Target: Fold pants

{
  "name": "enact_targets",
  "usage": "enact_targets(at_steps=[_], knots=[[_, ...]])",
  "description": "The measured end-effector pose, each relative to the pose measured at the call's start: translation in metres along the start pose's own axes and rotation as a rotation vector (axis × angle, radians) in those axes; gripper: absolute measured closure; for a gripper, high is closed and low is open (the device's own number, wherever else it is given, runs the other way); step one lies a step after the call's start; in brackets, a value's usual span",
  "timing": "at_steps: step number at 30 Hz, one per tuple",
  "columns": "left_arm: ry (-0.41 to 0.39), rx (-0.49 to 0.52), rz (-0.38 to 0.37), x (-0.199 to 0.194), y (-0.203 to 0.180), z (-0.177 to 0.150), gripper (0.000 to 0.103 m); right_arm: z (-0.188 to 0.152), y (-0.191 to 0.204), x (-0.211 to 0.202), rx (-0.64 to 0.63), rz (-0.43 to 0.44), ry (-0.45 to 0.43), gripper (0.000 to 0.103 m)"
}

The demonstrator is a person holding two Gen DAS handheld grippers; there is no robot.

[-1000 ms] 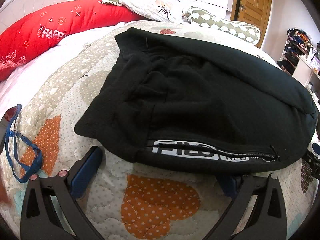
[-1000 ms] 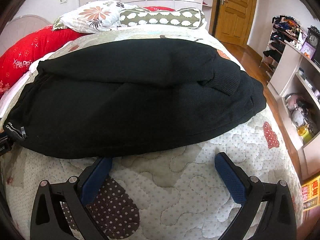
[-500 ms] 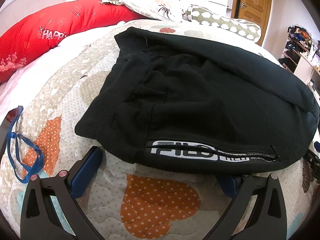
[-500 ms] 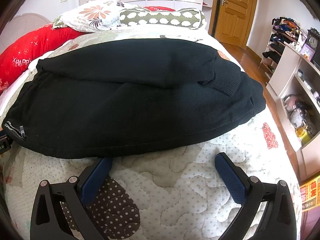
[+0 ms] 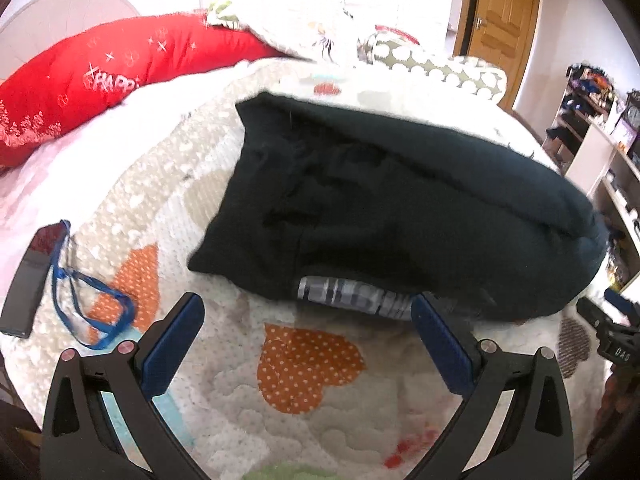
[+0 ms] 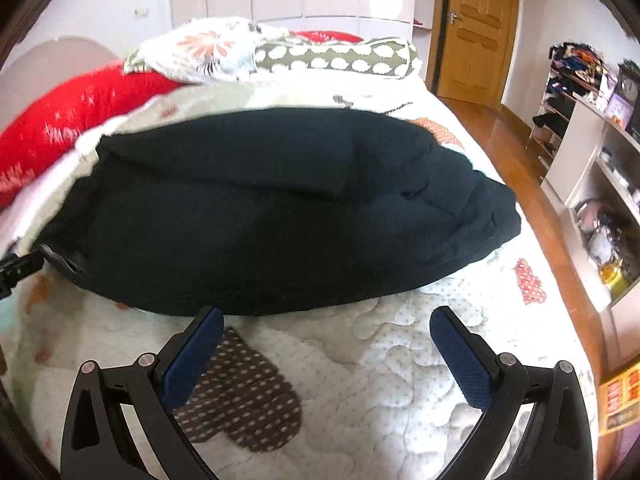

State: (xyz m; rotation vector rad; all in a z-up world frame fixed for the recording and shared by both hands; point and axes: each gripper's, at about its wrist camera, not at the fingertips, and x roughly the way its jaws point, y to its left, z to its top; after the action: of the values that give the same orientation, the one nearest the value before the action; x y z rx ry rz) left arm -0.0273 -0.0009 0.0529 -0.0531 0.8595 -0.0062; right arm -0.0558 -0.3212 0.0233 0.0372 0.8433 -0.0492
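Phone (image 5: 30, 280): one dark slab lay at the far left edge of the bed in the left wrist view, cut off by the frame rim.
Lanyard (image 5: 86, 308): one blue cord looped on the quilt just beside the phone; whether it was tied to the phone could not be told.
Red pillow (image 5: 108, 80): one, long, at the head of the bed; white writing on it read "HAPP", the rest hidden by the fold.
Left gripper (image 5: 306, 312): its two blue fingers (image 5: 172, 346) were spread wide and grasped nothing; the right-hand finger's tip touched or overlapped the near hem of the pants.
Quilt (image 5: 304, 416): one, cream with dotted heart patches, an orange one between the left gripper's fingers.
Pants (image 5: 400, 216): one black pair, folded into a broad bundle, lay across the middle of the bed, just beyond both grippers.
Stripe on pants (image 5: 356, 294): one white strip of lettering along the near hem, too blurred to read.
Pillows at the head (image 6: 280, 52): one floral and one olive bolster with white spots, lying side by side.
Right gripper (image 6: 326, 318): two blue fingers (image 6: 460, 360) were released, wide apart, holding nothing; the left-hand fingertip sat at the pants' near edge, the other over bare quilt.
Other gripper (image 5: 612, 340): in the left wrist view, a black part at the right edge bore the letters "DAS", the rest cut off.
Door (image 6: 476, 28): one, wooden, shut, behind the bed.
Shelves (image 6: 600, 184): white units at the right, their contents too small to make out.
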Motion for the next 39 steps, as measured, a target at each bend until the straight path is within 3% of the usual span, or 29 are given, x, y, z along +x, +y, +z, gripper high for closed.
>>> enact_targets(at_steps=[6, 17, 39], knots=[[-0.029, 0.032, 0.007, -0.015, -0.006, 0.004, 0.0, 0.001, -0.001, -0.017, 0.018, 0.065, -0.014, 0.0], [-0.047, 0.049, -0.016, -0.02, -0.021, 0.008, 0.0, 0.007, -0.009, -0.027, 0.025, 0.049, -0.039, 0.0], [-0.047, 0.052, -0.015, -0.016, -0.029, 0.012, 0.0, 0.007, -0.02, -0.02, 0.046, 0.037, -0.003, 0.0]])
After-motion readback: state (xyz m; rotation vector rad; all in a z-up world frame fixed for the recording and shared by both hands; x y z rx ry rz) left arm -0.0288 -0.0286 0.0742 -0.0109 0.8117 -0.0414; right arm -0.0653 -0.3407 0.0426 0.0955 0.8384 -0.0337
